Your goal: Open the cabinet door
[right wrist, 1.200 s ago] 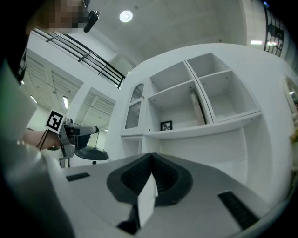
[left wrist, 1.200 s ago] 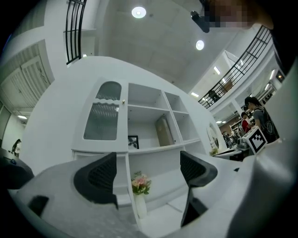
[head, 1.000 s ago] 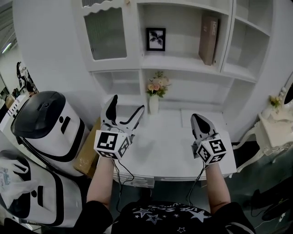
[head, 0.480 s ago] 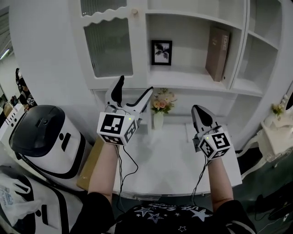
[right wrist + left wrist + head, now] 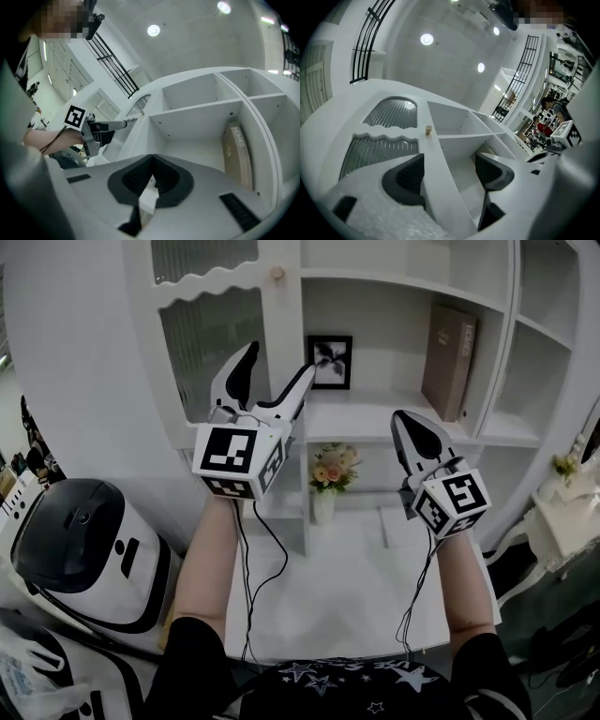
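The white cabinet's door has ribbed glass and a small round knob at its upper right corner. My left gripper is raised in front of the door's right edge, below the knob, and stands open. Its jaws have just been closing a little with nothing held between them. In the left gripper view the knob sits above the left gripper, apart from it. My right gripper is shut and empty, held up before the open shelves; the right gripper view shows this gripper with its pads together.
The open shelves hold a framed picture and a brown book. A vase of flowers stands at the back of the white desk. White-and-black appliances stand at the left, and a small white table at the right.
Both grippers have risen from above the desk to the level of the cabinet door and shelves. The left jaws have narrowed slightly.
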The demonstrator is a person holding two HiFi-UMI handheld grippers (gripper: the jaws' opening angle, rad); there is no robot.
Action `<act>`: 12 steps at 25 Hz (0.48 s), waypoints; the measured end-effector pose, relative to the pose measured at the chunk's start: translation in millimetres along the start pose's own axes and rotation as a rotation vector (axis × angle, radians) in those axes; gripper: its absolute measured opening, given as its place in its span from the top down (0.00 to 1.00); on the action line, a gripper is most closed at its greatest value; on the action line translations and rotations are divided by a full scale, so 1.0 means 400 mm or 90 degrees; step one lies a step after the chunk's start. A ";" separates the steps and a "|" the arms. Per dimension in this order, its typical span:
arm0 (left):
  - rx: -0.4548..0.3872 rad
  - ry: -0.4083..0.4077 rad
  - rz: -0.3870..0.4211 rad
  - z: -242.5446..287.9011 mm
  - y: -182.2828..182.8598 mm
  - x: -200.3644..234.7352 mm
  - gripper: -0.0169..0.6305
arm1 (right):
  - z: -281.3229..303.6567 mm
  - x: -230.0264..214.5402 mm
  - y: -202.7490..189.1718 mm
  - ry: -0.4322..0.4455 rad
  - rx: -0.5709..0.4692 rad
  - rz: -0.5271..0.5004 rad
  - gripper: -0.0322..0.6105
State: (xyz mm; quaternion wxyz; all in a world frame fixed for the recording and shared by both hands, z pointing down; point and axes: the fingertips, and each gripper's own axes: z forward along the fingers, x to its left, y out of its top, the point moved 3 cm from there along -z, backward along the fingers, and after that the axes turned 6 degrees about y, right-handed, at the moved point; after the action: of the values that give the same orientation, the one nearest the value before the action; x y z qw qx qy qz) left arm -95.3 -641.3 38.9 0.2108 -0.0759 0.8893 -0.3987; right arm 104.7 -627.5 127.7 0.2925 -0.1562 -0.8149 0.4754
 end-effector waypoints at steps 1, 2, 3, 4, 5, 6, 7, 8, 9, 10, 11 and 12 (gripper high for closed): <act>-0.010 -0.005 0.002 0.018 0.010 0.008 0.45 | 0.014 -0.006 0.012 0.002 -0.002 -0.006 0.94; -0.021 -0.011 0.000 0.035 0.021 0.014 0.49 | 0.025 -0.011 0.023 0.004 -0.004 -0.010 0.94; -0.032 -0.017 -0.002 0.051 0.033 0.022 0.52 | 0.033 -0.017 0.030 0.006 -0.007 -0.010 0.94; -0.040 -0.018 0.000 0.067 0.044 0.030 0.53 | 0.039 -0.022 0.036 0.007 -0.010 -0.009 0.94; -0.045 -0.017 0.008 0.083 0.055 0.038 0.53 | 0.044 -0.027 0.039 0.007 -0.014 -0.007 0.94; -0.048 -0.013 0.023 0.099 0.064 0.047 0.53 | 0.047 -0.033 0.041 0.005 -0.017 -0.004 0.94; -0.049 -0.006 0.040 0.116 0.072 0.055 0.53 | 0.049 -0.039 0.042 0.003 -0.020 0.000 0.94; -0.049 0.001 0.056 0.132 0.079 0.064 0.53 | 0.052 -0.045 0.041 0.000 -0.022 0.003 0.94; -0.050 0.010 0.066 0.148 0.087 0.073 0.53 | 0.055 -0.050 0.039 -0.002 -0.024 0.006 0.94; -0.052 0.019 0.071 0.161 0.094 0.081 0.53 | 0.058 -0.054 0.036 -0.003 -0.024 0.007 0.94; -0.055 0.029 0.073 0.172 0.101 0.089 0.54 | 0.060 -0.058 0.032 -0.004 -0.023 0.005 0.94; -0.059 0.038 0.073 0.179 0.107 0.096 0.54 | 0.062 -0.060 0.028 -0.004 -0.022 0.002 0.94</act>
State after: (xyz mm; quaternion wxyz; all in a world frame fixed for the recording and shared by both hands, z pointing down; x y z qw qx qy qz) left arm -97.2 -672.8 -47.6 0.2031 -0.0225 0.9156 -0.3464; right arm 107.6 -651.7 100.6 0.2860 -0.1612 -0.8238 0.4621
